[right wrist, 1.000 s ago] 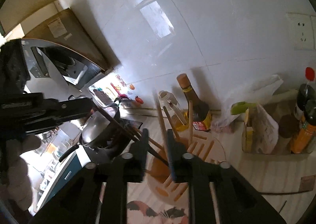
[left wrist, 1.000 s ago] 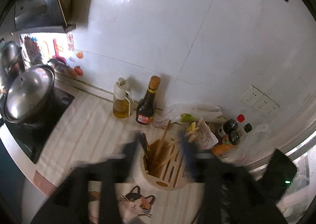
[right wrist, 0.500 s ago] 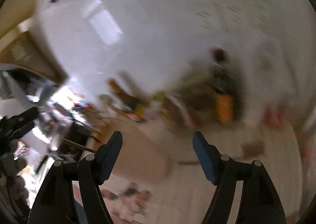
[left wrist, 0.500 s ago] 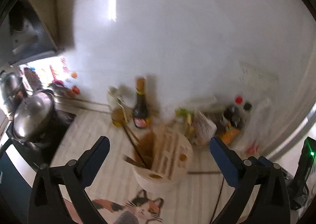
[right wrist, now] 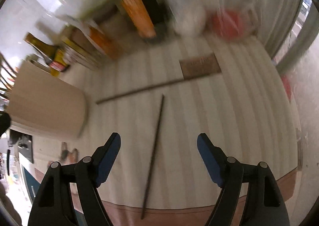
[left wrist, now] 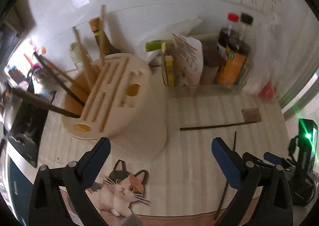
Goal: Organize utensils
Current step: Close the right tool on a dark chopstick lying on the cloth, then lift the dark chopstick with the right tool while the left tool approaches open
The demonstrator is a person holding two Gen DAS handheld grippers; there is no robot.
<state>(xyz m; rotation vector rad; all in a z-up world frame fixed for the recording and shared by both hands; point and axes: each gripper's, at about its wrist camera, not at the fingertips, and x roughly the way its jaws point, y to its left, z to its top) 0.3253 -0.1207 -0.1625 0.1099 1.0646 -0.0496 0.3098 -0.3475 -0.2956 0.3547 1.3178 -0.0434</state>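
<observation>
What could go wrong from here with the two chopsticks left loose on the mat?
1. The right gripper is open over a thin dark chopstick lying flat; the fingers may scrape the mat or skid it away.
2. That chopstick's near end lies over the mat's front border, so a nudge could push it off.
3. The open left gripper is close to the utensil holder, whose chopsticks lean outward and could be knocked.

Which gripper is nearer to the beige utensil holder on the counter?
Left. The left gripper hangs open just in front of the utensil holder. The right gripper is off to the side, open over a loose chopstick.
</observation>
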